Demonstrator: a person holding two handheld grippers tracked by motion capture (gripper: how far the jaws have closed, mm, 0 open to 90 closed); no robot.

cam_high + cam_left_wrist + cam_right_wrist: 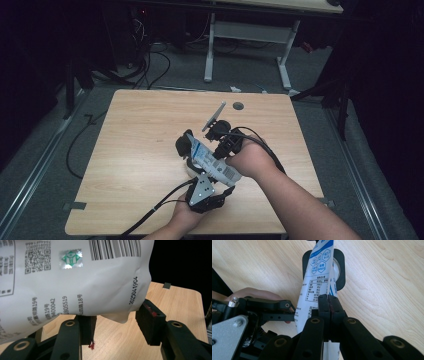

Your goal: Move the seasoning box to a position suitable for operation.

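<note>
Right hand-held gripper (328, 307) clamps pouch (212, 162) edge, keeping it off bench (125, 150); left hand-held gripper (115, 322), at its 6 o'clock, gapes around the bottom corner for regrip.

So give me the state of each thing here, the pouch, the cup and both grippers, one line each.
white pouch: lifted off the table, tilted, one edge pinched by the right gripper.
right gripper: shut on the pouch's edge.
left gripper: open, pads apart just below the pouch's corner, not pressing it.
black cup: on the table beyond the pouch; contents can't be told.
wooden table: flat, carrying the cup.
</note>
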